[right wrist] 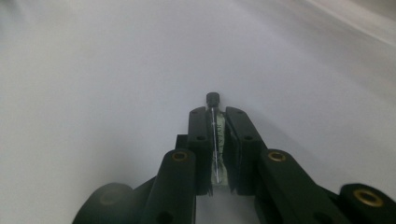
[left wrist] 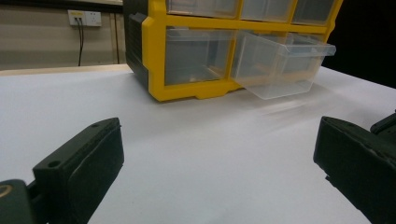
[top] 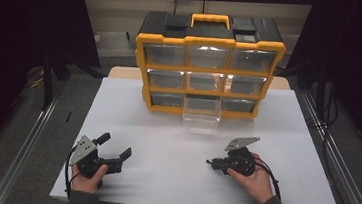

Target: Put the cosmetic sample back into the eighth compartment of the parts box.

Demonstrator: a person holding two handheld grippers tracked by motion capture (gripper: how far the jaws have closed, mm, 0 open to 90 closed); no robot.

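Thing: a small clear vial (right wrist: 215,140) with a black cap at its tip and a pale printed label along its body; a thin line runs down its length.
Where it lies: between the 2 jaws of the right claw (right wrist: 217,114), lengthwise along them, cap end poking out just past the jaw tips, low over the white bench (right wrist: 93,70).
Right claw: clenched on the vial, both pads pressing its sides; in the high view it (top: 212,163) sits at the bench's near right, pointing left, held by the right hand (top: 254,179).
Left claw: released, its 2 jaws wide apart with bare bench between them; it (top: 114,146) rests at the near left, well apart from the vial.
Cabinet: a yellow and black drawer cabinet (top: 207,67) at the far side, 3 rows of 3 clear drawers.
Open drawer: the bottom middle drawer (top: 202,115) is pulled out toward the person.
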